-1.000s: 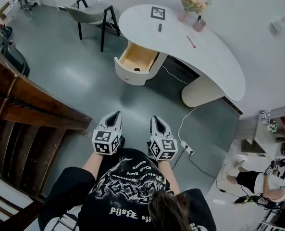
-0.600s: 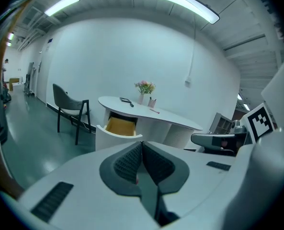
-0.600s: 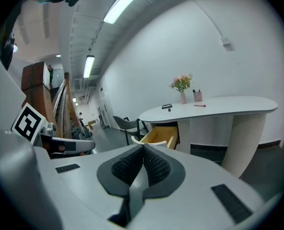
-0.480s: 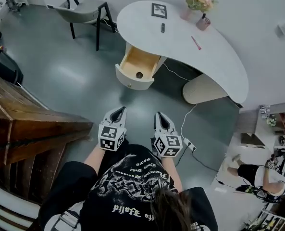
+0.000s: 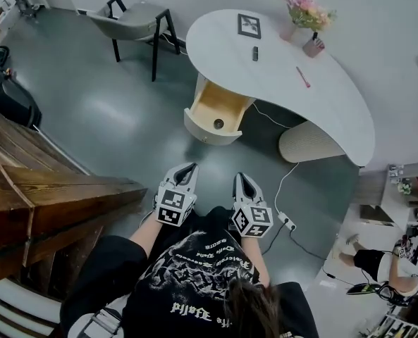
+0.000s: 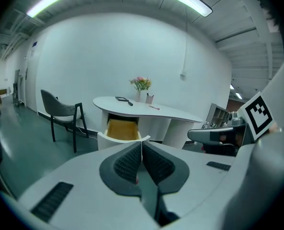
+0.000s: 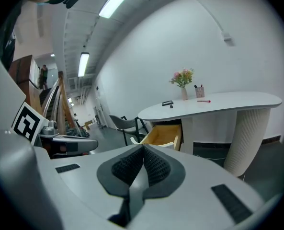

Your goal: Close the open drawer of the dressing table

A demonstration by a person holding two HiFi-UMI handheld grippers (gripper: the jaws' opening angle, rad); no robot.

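White left claw (image 5: 188, 167) and right claw (image 5: 242, 179) are closed, empty.

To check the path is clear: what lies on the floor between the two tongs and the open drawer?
Head view: only bare grey floor between the left tongs, right tongs and the drawer; a white cable lies further right.

Open drawer (image 5: 210, 108) under table (image 5: 335, 97); chair (image 5: 132, 16) left.
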